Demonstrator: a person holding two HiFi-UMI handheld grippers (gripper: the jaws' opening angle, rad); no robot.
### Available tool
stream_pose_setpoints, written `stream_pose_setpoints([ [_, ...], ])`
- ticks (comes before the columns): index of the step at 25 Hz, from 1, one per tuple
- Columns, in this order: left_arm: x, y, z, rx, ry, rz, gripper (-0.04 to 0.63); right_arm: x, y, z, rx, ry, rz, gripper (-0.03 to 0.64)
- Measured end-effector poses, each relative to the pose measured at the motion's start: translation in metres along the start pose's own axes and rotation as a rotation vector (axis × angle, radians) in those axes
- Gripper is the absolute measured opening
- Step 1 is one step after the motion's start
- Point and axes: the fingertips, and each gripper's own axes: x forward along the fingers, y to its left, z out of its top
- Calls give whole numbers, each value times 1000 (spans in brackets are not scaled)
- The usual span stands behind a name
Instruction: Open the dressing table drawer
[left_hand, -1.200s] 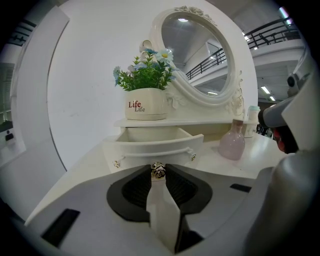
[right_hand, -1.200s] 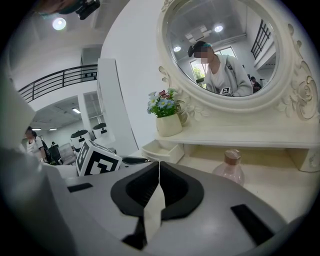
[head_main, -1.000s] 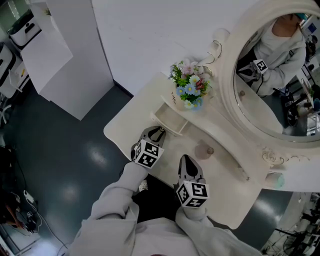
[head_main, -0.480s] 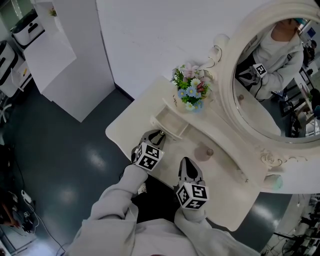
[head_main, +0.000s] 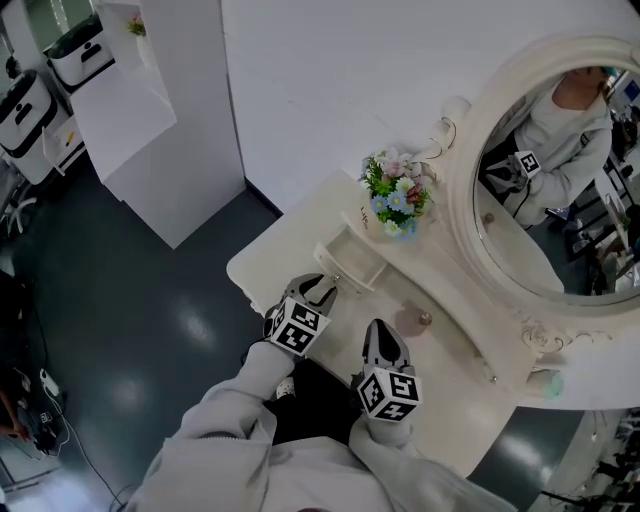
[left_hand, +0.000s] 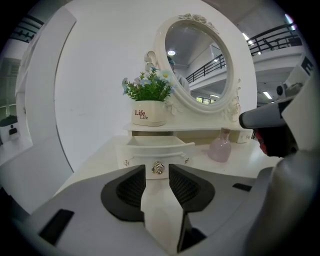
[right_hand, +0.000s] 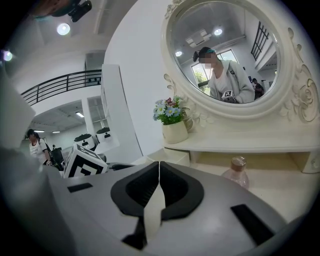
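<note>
1. Two things mark this moment at the left side: the left gripper (head_main: 320, 290) has just been opening its jaws, and the knob (left_hand: 158, 168) of the drawer (head_main: 352, 262) sits between the jaw tips with a gap on each side, so the pads no longer press it.
2. That drawer stands pulled out from under the shelf of the dressing table (head_main: 265, 275), as it already did a second ago. I judge the task as good as done, with only the left gripper's withdrawal left.
3. Left arm pose: the sleeved forearm reaches forward from the body, and the gripper points at the drawer front, tilted somewhat downward, its marker cube facing up.
4. Just right of the drawer, the flower pot (head_main: 395, 195) stands on the shelf above, clear of both grippers.
5. Further right, the right gripper (head_main: 377, 330) hovers over the table top beside the left one. Its jaws are pressed together with nothing between them, and it takes no part in the work.
6. Ahead of it a pink bottle (head_main: 415, 322) stands near, untouched, and the oval mirror (head_main: 560, 200) rises behind.
</note>
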Motion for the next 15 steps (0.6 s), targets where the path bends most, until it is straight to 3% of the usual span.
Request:
stream_pose_setpoints([
  [7, -39, 7, -4, -22, -17, 45, 144, 6, 13, 7, -14, -11, 50, 32],
  [15, -87, 38, 0, -103, -93, 172, 144, 6, 12, 20, -23, -38, 73, 32],
])
